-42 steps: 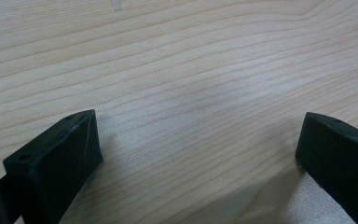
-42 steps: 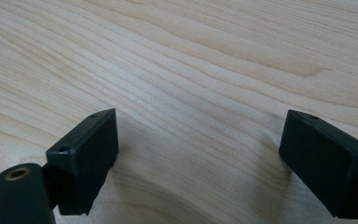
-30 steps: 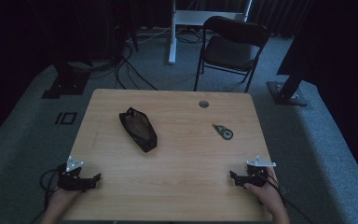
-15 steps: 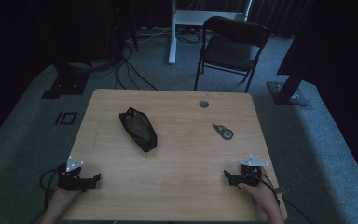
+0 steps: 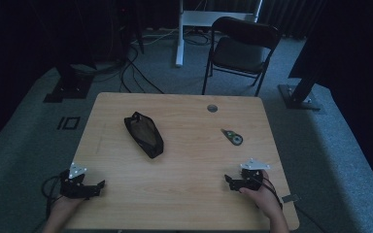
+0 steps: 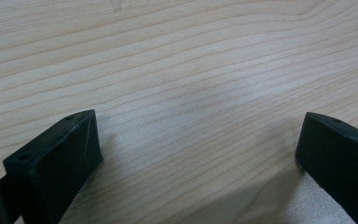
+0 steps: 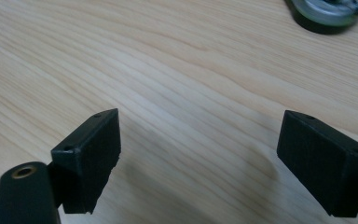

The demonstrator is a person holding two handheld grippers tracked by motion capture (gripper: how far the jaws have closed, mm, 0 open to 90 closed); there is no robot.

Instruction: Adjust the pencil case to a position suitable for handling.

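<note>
A black pouch [image 5: 144,134] lies slantwise on the left half of the wooden table [image 5: 184,199]. A small dark tape-like gadget [image 5: 233,137] sits toward the right, and its edge [image 7: 328,13] shows at the top of the right gripper view. My left gripper [image 5: 97,186] rests low at the front left corner, open, jaws wide over bare wood [image 6: 191,93]. My right gripper [image 5: 229,182] hovers at the front right, open as well, nothing between its jaws, a short way in front of the gadget.
A round cable hole [image 5: 212,108] is set near the table's far edge. Beyond the table stand a black folding chair [image 5: 241,48], a white desk frame [image 5: 180,29] and stand bases with cables on the grey carpet.
My right gripper has slid leftward and a little forward along the front of the table. The left gripper has barely shifted. Pouch and gadget lie where they were.
</note>
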